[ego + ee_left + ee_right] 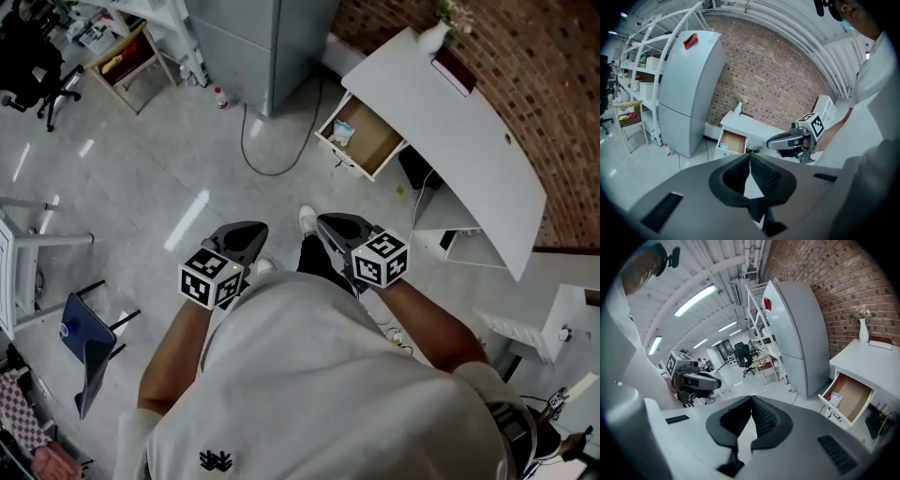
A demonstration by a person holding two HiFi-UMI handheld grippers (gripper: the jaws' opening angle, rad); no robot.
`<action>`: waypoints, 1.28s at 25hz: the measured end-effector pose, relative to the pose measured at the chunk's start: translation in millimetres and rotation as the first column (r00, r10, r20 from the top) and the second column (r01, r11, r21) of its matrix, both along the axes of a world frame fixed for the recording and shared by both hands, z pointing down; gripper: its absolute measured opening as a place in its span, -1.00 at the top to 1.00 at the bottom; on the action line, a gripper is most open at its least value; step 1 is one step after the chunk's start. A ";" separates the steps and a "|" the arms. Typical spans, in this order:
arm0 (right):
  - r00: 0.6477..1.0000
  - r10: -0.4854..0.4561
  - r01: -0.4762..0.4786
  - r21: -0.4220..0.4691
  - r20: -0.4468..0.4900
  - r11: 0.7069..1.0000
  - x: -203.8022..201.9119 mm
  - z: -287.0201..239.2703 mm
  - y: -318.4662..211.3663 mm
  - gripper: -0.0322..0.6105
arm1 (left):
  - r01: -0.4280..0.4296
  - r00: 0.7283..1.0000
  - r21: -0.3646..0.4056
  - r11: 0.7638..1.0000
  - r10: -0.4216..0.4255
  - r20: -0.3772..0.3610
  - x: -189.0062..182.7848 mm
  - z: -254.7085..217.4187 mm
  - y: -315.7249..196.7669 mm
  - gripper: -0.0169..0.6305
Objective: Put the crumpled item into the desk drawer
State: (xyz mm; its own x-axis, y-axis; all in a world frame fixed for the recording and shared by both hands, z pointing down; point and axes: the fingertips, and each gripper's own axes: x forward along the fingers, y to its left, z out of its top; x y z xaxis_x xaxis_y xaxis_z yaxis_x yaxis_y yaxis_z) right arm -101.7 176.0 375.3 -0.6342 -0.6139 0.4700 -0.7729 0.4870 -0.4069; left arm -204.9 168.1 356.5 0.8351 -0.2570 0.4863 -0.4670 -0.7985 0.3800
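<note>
The white desk [459, 141] stands at the upper right with its wooden drawer [373, 141] pulled open. A pale crumpled item [343, 133] lies inside the drawer at its left end, and shows as well in the left gripper view [723, 146] and the right gripper view [836, 399]. My left gripper [246, 231] and right gripper [334, 223] are held close to my body, over the floor and well short of the drawer. Both are shut with nothing between the jaws [750, 158] [751, 400]. Each one shows in the other's view: right gripper [780, 141], left gripper [710, 380].
A grey fridge [267, 42] stands left of the desk, with a black cable [267, 164] and a small bottle [219, 97] on the floor by it. A white vase [434, 36] and a dark book [454, 70] sit on the desk. A blue chair [84, 347] is at lower left.
</note>
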 end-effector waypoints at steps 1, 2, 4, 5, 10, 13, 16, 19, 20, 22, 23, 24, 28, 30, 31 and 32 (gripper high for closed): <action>1.000 0.002 -0.002 0.005 0.006 1.000 -5.5 -3.6 5.8 0.81 | 0.000 1.000 0.001 1.000 0.000 -0.003 -3.8 -1.7 4.2 0.87; 1.000 0.003 -0.003 0.011 0.009 1.000 -10.3 -7.0 11.0 0.81 | 0.000 1.000 0.001 1.000 0.000 -0.007 -7.8 -2.9 8.2 0.87; 1.000 0.007 -0.007 0.021 0.009 1.000 -18.1 -11.9 18.4 0.81 | 0.001 1.000 0.002 1.000 -0.001 -0.010 -15.9 -2.9 15.1 0.87; 1.000 0.010 -0.011 0.023 0.007 1.000 -20.8 -12.8 20.7 0.81 | 0.001 1.000 0.003 1.000 -0.001 -0.009 -19.5 -2.3 17.8 0.87; 1.000 0.014 -0.014 0.012 -0.027 1.000 -24.1 -7.8 29.9 0.81 | 0.004 1.000 0.009 1.000 -0.004 -0.008 -27.3 -2.6 27.9 0.87; 0.999 -0.001 0.002 0.010 -0.041 1.000 -30.1 -8.0 31.5 0.81 | 0.009 1.000 0.020 1.000 -0.008 -0.008 -33.1 -5.3 29.2 0.87; 0.998 -0.020 0.021 0.018 -0.055 1.000 -41.5 -11.3 28.7 0.81 | 0.024 1.000 0.026 0.999 -0.023 -0.009 -45.9 -7.1 27.2 0.87; 0.997 -0.032 0.034 0.030 -0.072 0.999 -50.4 -16.3 25.3 0.81 | 0.040 0.999 0.024 0.999 -0.040 -0.012 -58.3 -7.9 25.7 0.87; 0.996 -0.034 0.036 0.032 -0.078 0.999 -51.8 -17.2 24.7 0.81 | 0.043 0.999 0.024 0.999 -0.043 -0.012 -61.2 -7.9 25.7 0.87; 0.995 -0.038 0.041 0.034 -0.092 0.999 -53.8 -17.7 24.6 0.81 | 0.050 0.999 0.022 0.999 -0.050 -0.012 -65.9 -7.4 25.7 0.87; 0.994 -0.040 0.043 0.035 -0.099 0.998 -54.6 -17.7 25.1 0.81 | 0.053 0.999 0.020 0.998 -0.053 -0.011 -67.8 -6.9 25.6 0.87; 0.994 -0.041 0.045 0.036 -0.103 0.998 -55.3 -17.9 25.6 0.81 | 0.056 0.998 0.019 0.998 -0.055 -0.011 -69.4 -6.4 25.2 0.87; 0.993 -0.046 0.051 0.038 -0.113 0.998 -59.7 -14.8 27.9 0.81 | 0.063 0.998 0.021 0.998 -0.063 -0.003 -77.8 -2.7 21.2 0.87; 0.992 -0.052 0.056 0.034 -0.113 0.998 -61.6 -11.6 29.2 0.81 | 0.075 0.997 0.019 0.997 -0.075 0.001 -82.8 0.0 19.9 0.87; 0.992 -0.055 0.059 0.032 -0.113 0.998 -61.8 -10.5 29.1 0.81 | 0.082 0.997 0.016 0.996 -0.082 0.003 -85.0 1.2 19.4 0.87; 0.992 -0.057 0.061 0.032 -0.113 0.998 -61.9 -9.7 28.5 0.81 | 0.088 0.996 0.014 0.996 -0.088 0.006 -86.8 2.3 19.0 0.87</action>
